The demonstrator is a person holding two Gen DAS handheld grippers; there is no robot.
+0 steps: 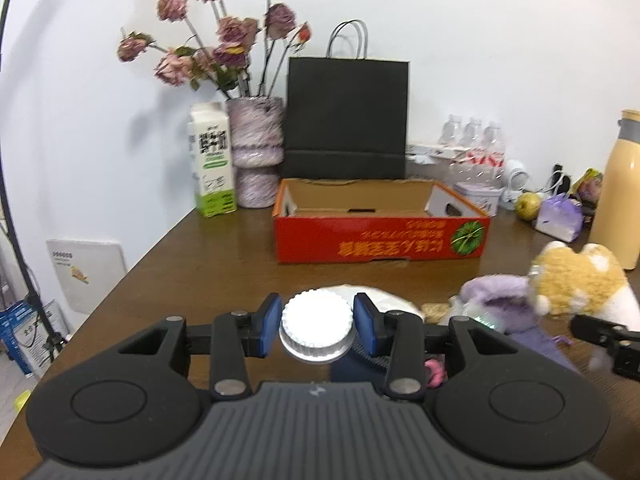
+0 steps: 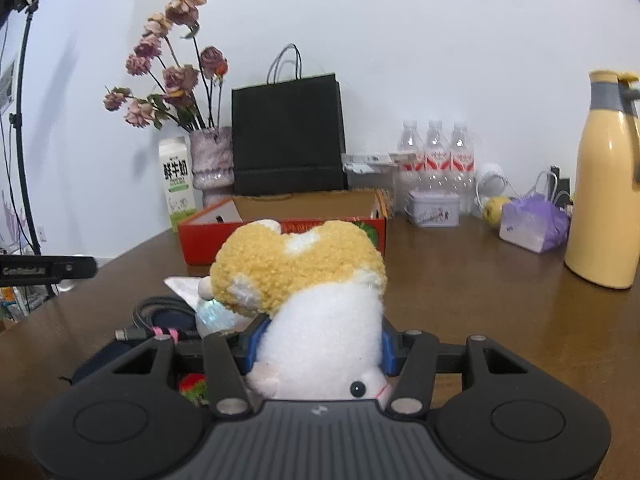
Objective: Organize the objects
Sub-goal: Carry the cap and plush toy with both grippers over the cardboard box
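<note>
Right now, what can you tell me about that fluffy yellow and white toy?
The plush toy is a soft animal with curly yellow fleece on top, a smooth white body, a small black eye and pale stubby feet. The right gripper holds it, blue jaws pressing its white body, above the wooden table, in front of the red cardboard box.

milk carton (image 2: 177,184) printed "鲜牛奶", box lettering unreadable

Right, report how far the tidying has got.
Nothing looks stowed: the red cardboard box shows only bare cardboard inside. In hand: the left tongs grip a white ribbed-cap container; the right tongs grip a yellow-and-white plush toy. The purple plush remains.
</note>
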